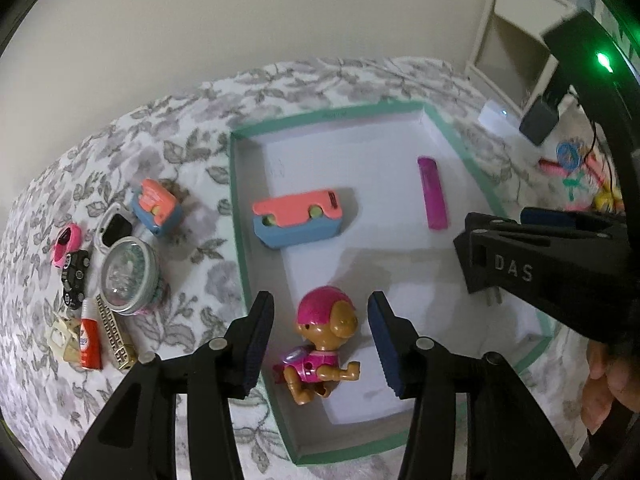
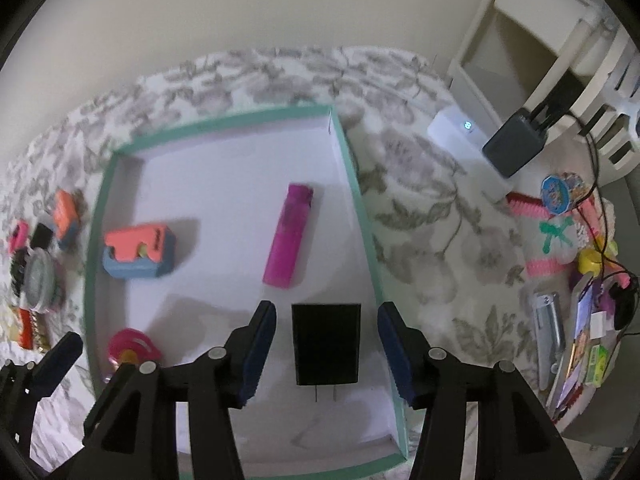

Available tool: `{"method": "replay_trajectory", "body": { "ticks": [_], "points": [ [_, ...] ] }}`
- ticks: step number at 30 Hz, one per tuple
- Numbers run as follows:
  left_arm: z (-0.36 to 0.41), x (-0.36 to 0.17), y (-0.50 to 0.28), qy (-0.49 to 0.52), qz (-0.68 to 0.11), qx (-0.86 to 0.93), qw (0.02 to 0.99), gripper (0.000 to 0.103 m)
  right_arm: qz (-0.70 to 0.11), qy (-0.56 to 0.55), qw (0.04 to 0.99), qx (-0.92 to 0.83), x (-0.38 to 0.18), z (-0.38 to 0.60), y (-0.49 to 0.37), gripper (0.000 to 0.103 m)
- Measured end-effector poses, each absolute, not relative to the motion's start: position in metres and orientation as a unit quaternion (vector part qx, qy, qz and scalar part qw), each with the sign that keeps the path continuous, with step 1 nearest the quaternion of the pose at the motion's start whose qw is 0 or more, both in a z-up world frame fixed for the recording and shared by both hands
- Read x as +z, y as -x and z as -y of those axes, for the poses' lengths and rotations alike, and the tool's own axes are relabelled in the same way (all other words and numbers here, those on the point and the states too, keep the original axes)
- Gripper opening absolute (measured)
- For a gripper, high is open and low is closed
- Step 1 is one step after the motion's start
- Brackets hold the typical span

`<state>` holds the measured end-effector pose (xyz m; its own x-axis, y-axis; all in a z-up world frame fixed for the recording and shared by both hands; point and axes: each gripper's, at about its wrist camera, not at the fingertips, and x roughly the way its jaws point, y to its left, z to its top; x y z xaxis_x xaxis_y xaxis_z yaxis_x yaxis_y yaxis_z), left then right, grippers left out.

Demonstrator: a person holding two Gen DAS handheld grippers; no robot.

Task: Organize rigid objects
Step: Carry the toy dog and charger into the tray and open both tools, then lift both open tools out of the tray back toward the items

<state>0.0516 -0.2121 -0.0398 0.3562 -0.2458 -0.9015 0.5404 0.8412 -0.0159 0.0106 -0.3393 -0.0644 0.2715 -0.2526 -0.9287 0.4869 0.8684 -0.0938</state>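
Observation:
A white box with a teal rim (image 1: pixel 240 200) (image 2: pixel 360 208) lies on a floral bedspread. Inside it are a coral-and-blue toy block (image 1: pixel 298 220) (image 2: pixel 138 254), a pink lighter (image 1: pixel 432 192) (image 2: pixel 290 236), a toy dog in a pink helmet (image 1: pixel 324 344) (image 2: pixel 132 344) and a black plug charger (image 2: pixel 326 344). My left gripper (image 1: pixel 320 332) stands open above the dog, which lies between the pads without touching them. My right gripper (image 2: pixel 326 336) is open over the charger, with a gap on both sides.
Left of the box lie a second coral-and-blue block (image 1: pixel 156 208), a round tin (image 1: pixel 128 276), a black toy car (image 1: pixel 74 276), a red glue tube (image 1: pixel 90 338) and a gold case (image 1: pixel 114 334). To the right are a dark power brick (image 2: pixel 514 146), cables, toys and a white shelf (image 2: pixel 520 40).

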Motion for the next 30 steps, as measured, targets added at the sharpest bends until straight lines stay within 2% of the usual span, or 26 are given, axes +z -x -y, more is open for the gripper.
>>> {"method": "replay_trajectory", "body": {
  "ticks": [8,11,12,13,14,15,18,21,25,27,29,30],
  "points": [
    [0.182,-0.04,-0.07,-0.091,-0.536,-0.201,0.815,0.05,-0.558,-0.113,0.787,-0.237,-0.063,0.336,-0.01,0.057],
    [0.169,-0.044,-0.077,-0.073,-0.543,-0.18,0.817,0.051,-0.561,-0.113,0.787,-0.233,-0.069,0.336,-0.012,0.063],
    [0.163,-0.045,-0.08,-0.064,-0.545,-0.172,0.818,0.053,-0.561,-0.112,0.787,-0.231,-0.071,0.337,-0.014,0.066],
    [0.159,-0.046,-0.082,-0.058,-0.547,-0.166,0.818,0.066,-0.56,-0.112,0.788,-0.23,-0.071,0.336,-0.014,0.068],
    [0.154,-0.047,-0.084,-0.051,-0.549,-0.156,0.819,0.076,-0.558,-0.111,0.79,-0.229,-0.071,0.335,-0.015,0.075],
    [0.15,-0.048,-0.085,-0.046,-0.55,-0.149,0.821,0.076,-0.558,-0.11,0.791,-0.227,-0.071,0.333,-0.016,0.081],
    [0.141,-0.051,-0.089,-0.038,-0.552,-0.133,0.822,0.077,-0.559,-0.104,0.793,-0.219,-0.073,0.329,-0.018,0.082],
    [0.134,-0.053,-0.093,-0.032,-0.552,-0.117,0.825,0.086,-0.56,-0.104,0.793,-0.215,-0.074,0.326,-0.019,0.089],
    [0.126,-0.054,-0.095,-0.023,-0.549,-0.103,0.829,0.088,-0.557,-0.111,0.797,-0.208,-0.074,0.325,-0.019,0.09],
    [0.124,-0.053,-0.097,-0.017,-0.547,-0.1,0.831,0.09,-0.555,-0.112,0.799,-0.205,-0.074,0.323,-0.019,0.099],
    [0.121,-0.052,-0.098,-0.013,-0.543,-0.096,0.834,0.102,-0.552,-0.111,0.801,-0.201,-0.073,0.322,-0.02,0.103],
    [0.12,-0.051,-0.098,-0.012,-0.541,-0.093,0.836,0.102,-0.551,-0.111,0.802,-0.199,-0.073,0.321,-0.02,0.103]
  ]
}}
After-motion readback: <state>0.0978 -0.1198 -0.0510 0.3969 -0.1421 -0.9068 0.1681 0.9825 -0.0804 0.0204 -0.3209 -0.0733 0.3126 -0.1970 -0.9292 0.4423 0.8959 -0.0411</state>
